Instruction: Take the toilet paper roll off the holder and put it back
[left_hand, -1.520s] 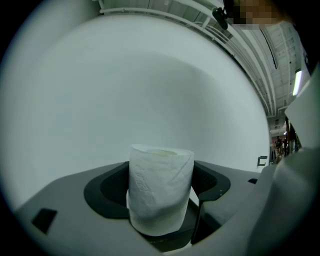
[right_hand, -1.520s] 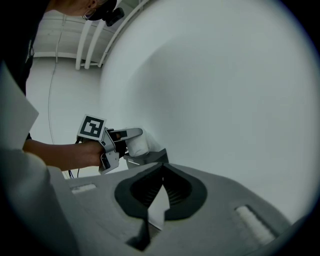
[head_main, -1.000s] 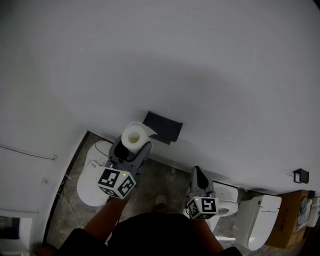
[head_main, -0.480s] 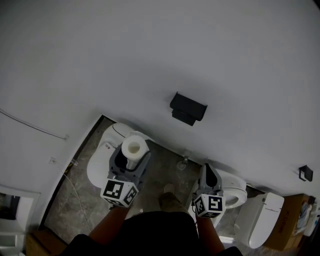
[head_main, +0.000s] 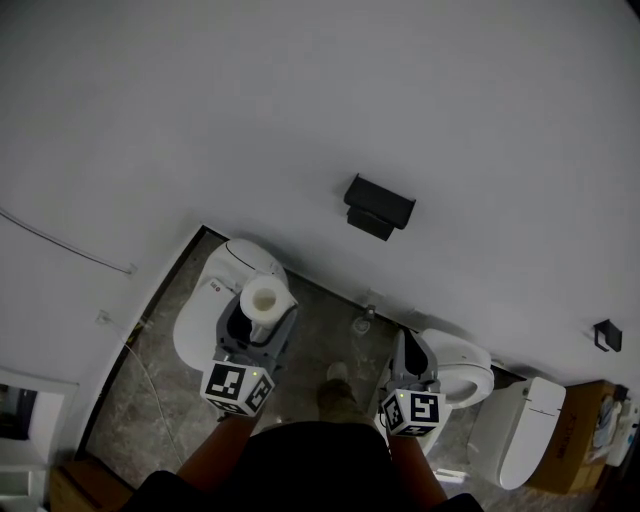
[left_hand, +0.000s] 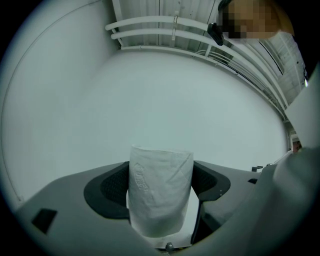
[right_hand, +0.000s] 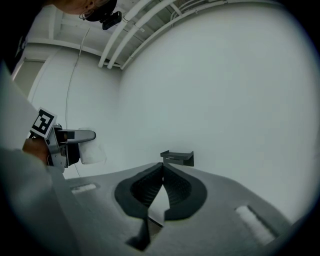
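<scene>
My left gripper (head_main: 262, 312) is shut on a white toilet paper roll (head_main: 264, 299), held upright with its cardboard core facing the head camera. In the left gripper view the toilet paper roll (left_hand: 161, 189) fills the gap between the dark pads. The dark wall holder (head_main: 379, 207) hangs bare on the white wall, up and to the right of the roll. My right gripper (head_main: 409, 349) is shut with nothing in it. In the right gripper view the holder (right_hand: 177, 157) sits just beyond the touching fingertips, and the left gripper (right_hand: 92, 147) with the roll shows at the left.
Below, white toilets stand on a stone-patterned floor: one (head_main: 205, 310) under the left gripper, another (head_main: 462, 368) by the right gripper, a third (head_main: 520, 440) further right. A small dark wall hook (head_main: 605, 335) is at the far right. A thin cable (head_main: 60, 250) runs along the left wall.
The roll, held in my left gripper, has come away from the holder and moved down and left. The holder now stands bare. The right gripper stays shut and empty.
</scene>
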